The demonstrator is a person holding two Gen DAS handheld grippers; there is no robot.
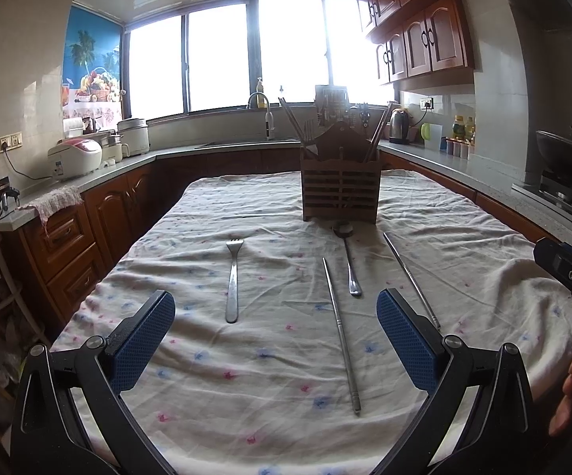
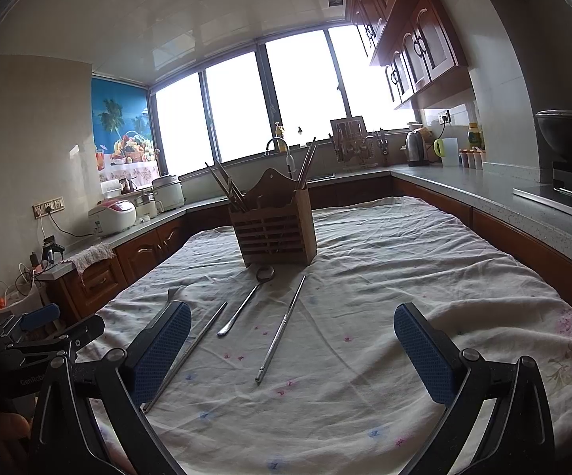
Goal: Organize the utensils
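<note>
Waiting above the table, the left gripper [image 1: 276,340] and right gripper [image 2: 292,350] gape, holding nothing. Fork [image 1: 232,281], spoon [image 1: 348,255] and chopsticks [image 1: 341,336] lie before the wooden holder [image 1: 340,188]. Next, probably grab one.

Cloth [image 1: 246,396]: white, pink and blue floral print. Holder [image 1: 340,194]: brown wood. Fork [image 1: 232,281]: silver. Fingers [image 1: 147,340]: blue, dotted texture.

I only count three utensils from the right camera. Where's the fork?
Left wrist view: the fork lies on the cloth, left of the nearer chopstick.
</note>
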